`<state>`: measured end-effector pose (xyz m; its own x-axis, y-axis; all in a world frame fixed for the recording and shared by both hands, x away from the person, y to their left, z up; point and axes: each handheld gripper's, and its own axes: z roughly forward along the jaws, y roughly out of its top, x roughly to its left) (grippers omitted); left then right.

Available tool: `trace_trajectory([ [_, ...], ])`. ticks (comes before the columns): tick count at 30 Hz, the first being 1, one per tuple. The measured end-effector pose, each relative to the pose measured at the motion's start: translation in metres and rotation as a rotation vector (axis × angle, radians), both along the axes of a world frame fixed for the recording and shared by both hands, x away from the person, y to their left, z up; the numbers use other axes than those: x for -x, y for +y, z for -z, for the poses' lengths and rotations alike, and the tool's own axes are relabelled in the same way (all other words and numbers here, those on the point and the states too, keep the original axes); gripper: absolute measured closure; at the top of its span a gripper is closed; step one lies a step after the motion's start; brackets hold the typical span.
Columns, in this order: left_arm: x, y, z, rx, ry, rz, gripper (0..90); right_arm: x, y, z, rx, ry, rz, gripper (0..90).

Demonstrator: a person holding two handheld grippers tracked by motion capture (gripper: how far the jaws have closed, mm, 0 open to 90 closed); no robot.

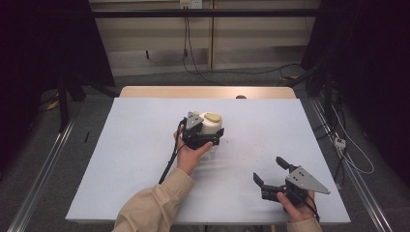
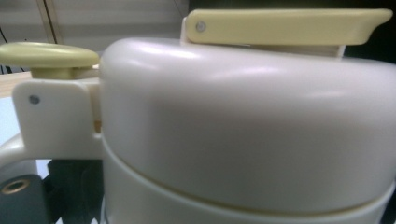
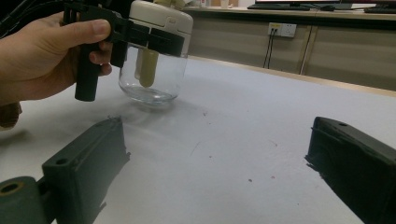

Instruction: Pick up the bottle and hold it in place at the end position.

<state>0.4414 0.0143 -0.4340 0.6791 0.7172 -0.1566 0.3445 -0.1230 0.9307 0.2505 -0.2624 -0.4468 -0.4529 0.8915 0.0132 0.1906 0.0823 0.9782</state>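
Observation:
A clear glass jar (image 1: 209, 127) with a cream lid and a pale yellow lever on top stands out near the middle of the light table (image 1: 140, 145). My left gripper (image 1: 213, 136) is shut on the jar's lid, one black jaw on each side. In the left gripper view the cream lid (image 2: 243, 126) is very close, with the yellow lever (image 2: 285, 26) above it. The right gripper view shows the jar (image 3: 152, 74) with the left gripper (image 3: 154, 37) clamped on its lid; whether its base touches the table is unclear. My right gripper (image 1: 268, 169) is open over the front right of the table, jaws (image 3: 215, 140) wide apart with nothing between them.
A wooden strip (image 1: 208, 92) runs along the table's far edge. Cables and a power strip (image 1: 340, 142) lie on the floor to the right. Dark stands and curtains flank the table. Small specks (image 3: 250, 179) dot the table surface.

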Motion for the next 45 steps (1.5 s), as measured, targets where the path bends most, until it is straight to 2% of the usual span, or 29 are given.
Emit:
trace_trajectory([
  [9, -0.005, -0.005, 0.008, -0.012, 0.004, -0.006, 6.2, -0.001, -0.001, 0.000, -0.001, 0.000, 0.000, 3.9],
  [19, -0.009, -0.009, 0.010, -0.013, 0.005, -0.016, 6.2, -0.001, 0.001, 0.000, -0.001, 0.000, -0.002, 3.9],
  [22, -0.010, -0.012, 0.008, -0.034, -0.014, -0.007, 6.2, -0.001, 0.001, 0.001, -0.002, 0.003, -0.004, 3.9],
  [31, -0.014, -0.018, 0.011, -0.027, -0.021, -0.010, 6.3, -0.001, 0.000, 0.001, -0.006, 0.003, -0.003, 4.0],
  [35, -0.013, -0.021, 0.012, -0.030, -0.031, -0.004, 6.2, -0.002, 0.001, 0.001, -0.006, 0.004, -0.006, 4.0],
  [37, -0.011, -0.021, 0.012, -0.044, -0.040, 0.003, 6.2, -0.002, 0.002, 0.001, -0.003, 0.003, -0.009, 4.0],
  [40, -0.009, -0.021, 0.012, -0.053, -0.032, -0.004, 6.0, -0.002, 0.002, 0.001, -0.002, 0.004, -0.009, 4.0],
  [45, -0.004, -0.018, 0.015, -0.041, -0.039, -0.003, 5.8, -0.002, 0.003, 0.001, 0.001, 0.003, -0.010, 4.0],
])
